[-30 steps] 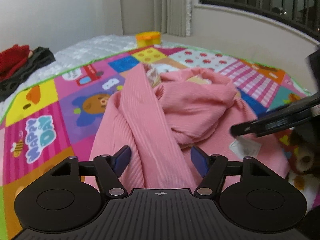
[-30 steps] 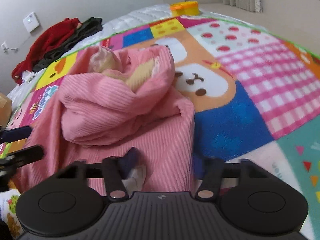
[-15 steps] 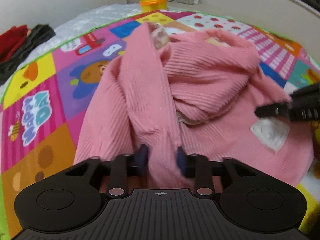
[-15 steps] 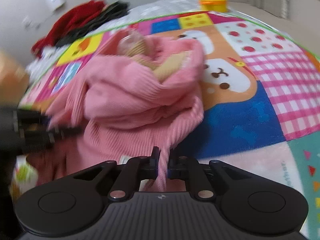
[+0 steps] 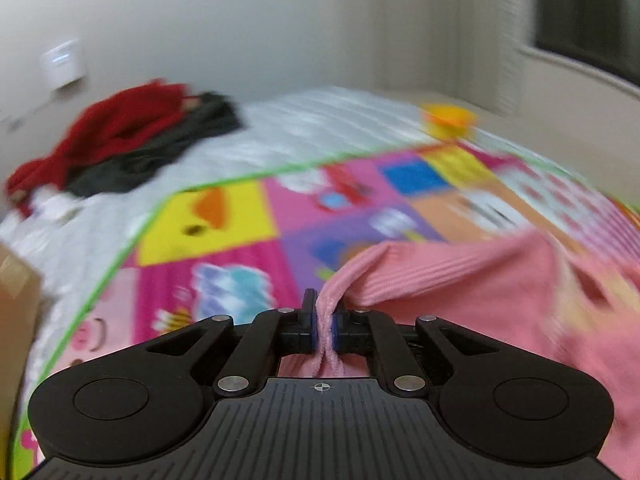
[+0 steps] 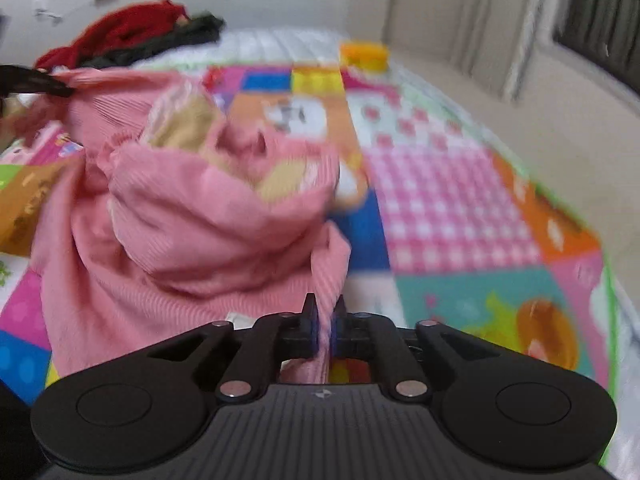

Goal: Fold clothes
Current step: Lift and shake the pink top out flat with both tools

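Note:
A pink ribbed garment [image 5: 480,304] lies bunched on a colourful play mat [image 5: 224,216]. My left gripper [image 5: 325,326] is shut on a fold of its edge, and the cloth stretches away to the right. In the right wrist view the garment [image 6: 192,232] is a crumpled heap with a beige lining showing. My right gripper [image 6: 325,326] is shut on another edge of it. The left gripper's fingers [image 6: 36,80] show at the far left of that view, pinching the cloth and holding it lifted.
A red and black clothes pile [image 5: 120,136] lies on the white quilt [image 5: 320,120] at the back left; it also shows in the right wrist view [image 6: 132,36]. A yellow tub [image 5: 448,118] stands at the mat's far edge. A cardboard box [image 5: 16,296] is at the left.
Both grippers have closed on the pink garment and lifted its edges. The left gripper has swung left and up, pulling the cloth taut. Both views are motion-blurred.

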Demonstrator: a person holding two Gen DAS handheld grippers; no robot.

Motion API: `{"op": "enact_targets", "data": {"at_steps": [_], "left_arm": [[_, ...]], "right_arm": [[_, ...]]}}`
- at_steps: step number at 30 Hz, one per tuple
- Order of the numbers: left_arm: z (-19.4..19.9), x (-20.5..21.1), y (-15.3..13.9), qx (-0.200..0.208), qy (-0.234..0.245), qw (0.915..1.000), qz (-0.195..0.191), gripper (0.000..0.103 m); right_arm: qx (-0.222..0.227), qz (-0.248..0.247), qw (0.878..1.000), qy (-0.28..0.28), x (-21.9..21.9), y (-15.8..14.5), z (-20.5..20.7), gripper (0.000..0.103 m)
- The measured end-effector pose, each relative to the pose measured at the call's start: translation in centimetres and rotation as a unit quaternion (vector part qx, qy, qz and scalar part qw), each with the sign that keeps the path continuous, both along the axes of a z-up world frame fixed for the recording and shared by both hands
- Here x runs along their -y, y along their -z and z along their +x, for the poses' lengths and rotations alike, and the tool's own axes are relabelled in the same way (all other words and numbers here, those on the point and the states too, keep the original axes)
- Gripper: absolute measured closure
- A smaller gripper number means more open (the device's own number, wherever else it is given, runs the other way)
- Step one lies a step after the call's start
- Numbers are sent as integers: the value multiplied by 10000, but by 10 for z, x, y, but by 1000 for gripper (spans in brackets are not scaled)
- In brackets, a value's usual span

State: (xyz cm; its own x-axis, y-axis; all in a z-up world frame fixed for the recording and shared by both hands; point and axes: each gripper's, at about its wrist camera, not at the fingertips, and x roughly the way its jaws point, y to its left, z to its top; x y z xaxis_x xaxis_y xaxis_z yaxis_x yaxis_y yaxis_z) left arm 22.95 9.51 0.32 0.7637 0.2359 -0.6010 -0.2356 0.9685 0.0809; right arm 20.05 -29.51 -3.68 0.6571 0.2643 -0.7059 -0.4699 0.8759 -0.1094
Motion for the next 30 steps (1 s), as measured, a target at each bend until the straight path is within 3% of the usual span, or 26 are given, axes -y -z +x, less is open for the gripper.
{"op": "enact_targets", "data": {"at_steps": [1,2,4,8,11,12,14,15,17,20,24,27,30], "left_arm": [[6,-7,2,82,-151,9999,-12,91],[13,-13,4,136,-248,9996,-28,84],[23,-21,11,87,-381,9991,-140,70],[17,-33,18,-6,-905,9906,-1026,50],[-1,-24,22,154,-979,9792,-1769,41],[-3,-16,25,167,-908,9775,-1897,35],[-5,1,33,176,-696,9772,-1998,26],[-5,9,38,184,-556,9783,-1986,24],[-6,23,48,177,-176,9811,-1920,20],[-2,28,62,32,383,9798,-1963,15],[8,14,76,-25,544,9636,-2617,10],[13,5,84,-74,499,9576,-2838,9],[17,-5,91,-112,229,9594,-2811,9]], "right_arm": [[215,-31,9996,-155,-7,-7,-4,76],[416,-50,9986,-317,-15,-13,-8,56],[615,-16,9955,-721,-36,-18,-11,40],[580,28,9874,-1470,-87,-10,-8,33],[424,-433,9835,-1706,-127,18,5,32],[467,-678,9814,-1735,-136,27,9,35],[628,-1046,9767,-1768,-142,32,18,89],[670,-1032,9779,-1691,-138,24,25,95],[971,-900,9833,-1249,-118,-3,41,97],[1811,-1066,9773,-278,-78,-49,77,97],[2235,-998,9637,1065,-23,-83,140,97],[2056,-1117,9555,1799,4,-68,183,96],[1168,-1207,9497,2644,36,-30,222,77]]}}
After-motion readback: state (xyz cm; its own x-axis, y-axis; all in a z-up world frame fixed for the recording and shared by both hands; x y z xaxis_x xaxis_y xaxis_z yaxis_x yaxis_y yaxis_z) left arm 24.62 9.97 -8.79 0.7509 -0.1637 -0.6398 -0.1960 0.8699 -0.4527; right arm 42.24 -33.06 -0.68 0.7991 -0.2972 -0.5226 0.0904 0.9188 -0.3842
